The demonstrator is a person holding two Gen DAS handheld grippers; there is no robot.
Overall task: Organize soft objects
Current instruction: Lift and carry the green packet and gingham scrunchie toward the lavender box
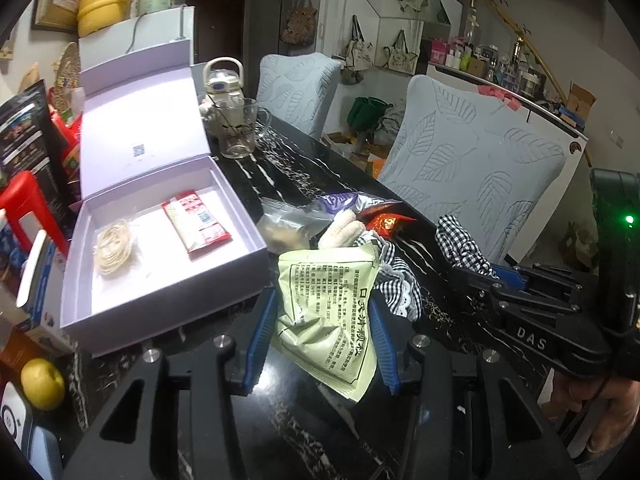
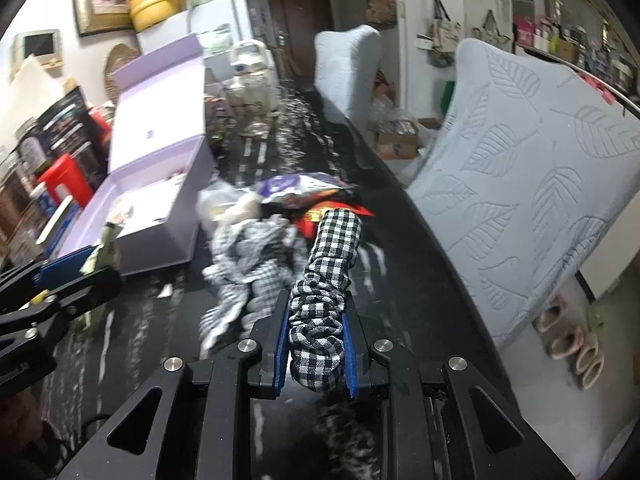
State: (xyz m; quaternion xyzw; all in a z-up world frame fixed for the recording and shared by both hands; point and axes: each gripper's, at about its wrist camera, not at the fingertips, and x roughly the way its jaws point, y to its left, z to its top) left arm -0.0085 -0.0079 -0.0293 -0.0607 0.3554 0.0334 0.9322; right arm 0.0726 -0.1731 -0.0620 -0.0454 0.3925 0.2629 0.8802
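Observation:
My left gripper (image 1: 320, 336) is shut on a pale green printed packet (image 1: 332, 312) and holds it above the black table, just right of the open lilac box (image 1: 160, 300). The box holds a red and white sachet (image 1: 196, 224) and a coil of pale string (image 1: 114, 246). My right gripper (image 2: 316, 340) is shut on a rolled black-and-white checked cloth (image 2: 326, 280). It also shows in the left wrist view (image 1: 460, 240). A pile of checked cloth (image 2: 248, 256), snack bags (image 2: 304, 188) and a cream soft item (image 1: 340, 228) lies on the table between them.
A glass mug (image 1: 238, 128) and a kettle (image 1: 222, 80) stand behind the box. Two chairs with pale blue covers (image 1: 472, 160) line the table's right edge. A red stool (image 1: 24, 208), dark bags and a yellow fruit (image 1: 42, 384) crowd the left side.

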